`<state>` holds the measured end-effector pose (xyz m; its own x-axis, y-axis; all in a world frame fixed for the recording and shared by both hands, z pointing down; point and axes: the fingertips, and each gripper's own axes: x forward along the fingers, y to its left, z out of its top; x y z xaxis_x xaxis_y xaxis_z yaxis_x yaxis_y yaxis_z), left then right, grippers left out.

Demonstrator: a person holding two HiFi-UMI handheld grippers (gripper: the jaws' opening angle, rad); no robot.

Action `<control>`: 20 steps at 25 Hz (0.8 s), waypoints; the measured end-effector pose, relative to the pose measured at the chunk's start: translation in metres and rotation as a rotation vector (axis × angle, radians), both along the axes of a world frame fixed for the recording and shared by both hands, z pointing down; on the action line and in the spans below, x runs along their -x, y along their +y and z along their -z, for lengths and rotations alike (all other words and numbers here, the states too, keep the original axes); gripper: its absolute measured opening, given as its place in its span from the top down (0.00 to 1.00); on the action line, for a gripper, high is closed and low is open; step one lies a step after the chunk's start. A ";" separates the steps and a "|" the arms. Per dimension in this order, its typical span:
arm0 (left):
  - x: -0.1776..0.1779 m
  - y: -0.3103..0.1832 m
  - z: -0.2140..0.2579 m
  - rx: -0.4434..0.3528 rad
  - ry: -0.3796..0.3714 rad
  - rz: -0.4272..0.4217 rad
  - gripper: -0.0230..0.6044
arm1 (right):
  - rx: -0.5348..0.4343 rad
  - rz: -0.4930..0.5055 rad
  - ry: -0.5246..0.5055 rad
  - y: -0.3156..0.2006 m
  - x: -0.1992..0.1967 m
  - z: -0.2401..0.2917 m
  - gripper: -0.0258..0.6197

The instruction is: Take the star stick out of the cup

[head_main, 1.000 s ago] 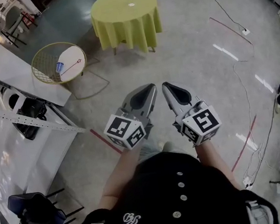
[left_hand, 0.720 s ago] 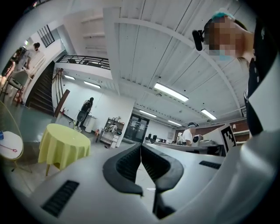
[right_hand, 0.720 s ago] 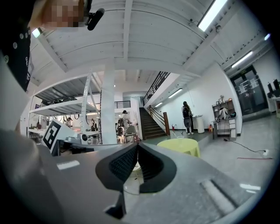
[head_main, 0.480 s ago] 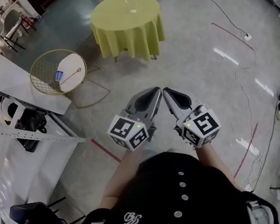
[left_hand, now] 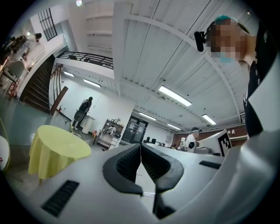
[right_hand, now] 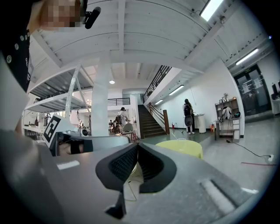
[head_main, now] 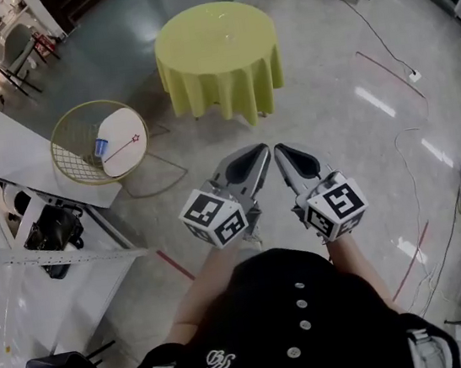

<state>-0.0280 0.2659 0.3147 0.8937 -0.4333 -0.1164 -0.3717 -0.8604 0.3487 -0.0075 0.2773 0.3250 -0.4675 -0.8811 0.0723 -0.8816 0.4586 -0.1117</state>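
A wide grey floor (head_main: 349,120) is seen from above. A round yellow table (head_main: 216,49) is set ahead. To its left, a small wire table (head_main: 66,134) with a white top is placed. The task's things are kept on it: a blue cup (head_main: 102,146) and the star stick (head_main: 125,143), which is laid from the cup across the white top. The left gripper (head_main: 257,155) and right gripper (head_main: 281,152) are held close to the body, well apart from the cup, likely because some walking is needed first. Both are squeezed together, and nothing is held.
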 end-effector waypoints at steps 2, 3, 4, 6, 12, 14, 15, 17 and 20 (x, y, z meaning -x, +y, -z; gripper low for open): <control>-0.002 -0.019 0.002 -0.011 0.000 -0.009 0.94 | -0.003 -0.003 -0.002 -0.021 0.001 0.001 0.95; -0.002 -0.029 0.002 -0.020 0.001 -0.013 0.94 | -0.007 -0.004 0.002 -0.032 0.001 0.001 0.95; -0.003 -0.038 0.003 -0.028 0.003 -0.016 0.94 | -0.011 -0.006 0.009 -0.041 0.001 0.001 0.95; -0.006 -0.056 0.007 -0.043 0.000 -0.022 0.94 | -0.020 -0.012 0.027 -0.060 0.001 0.003 0.95; -0.007 -0.097 0.009 -0.048 -0.015 -0.038 0.94 | -0.036 -0.053 0.024 -0.101 -0.011 0.011 0.95; -0.006 -0.108 0.009 -0.048 -0.011 -0.039 0.94 | -0.035 -0.063 0.022 -0.110 -0.013 0.009 0.95; -0.006 -0.113 0.009 -0.049 -0.012 -0.042 0.94 | -0.030 -0.065 0.020 -0.114 -0.013 0.007 0.95; -0.008 -0.121 0.007 -0.048 -0.017 -0.047 0.94 | -0.011 -0.064 0.016 -0.120 -0.012 0.001 0.95; -0.011 -0.130 0.005 -0.035 -0.023 -0.054 0.94 | 0.019 -0.060 0.012 -0.127 -0.012 -0.007 0.95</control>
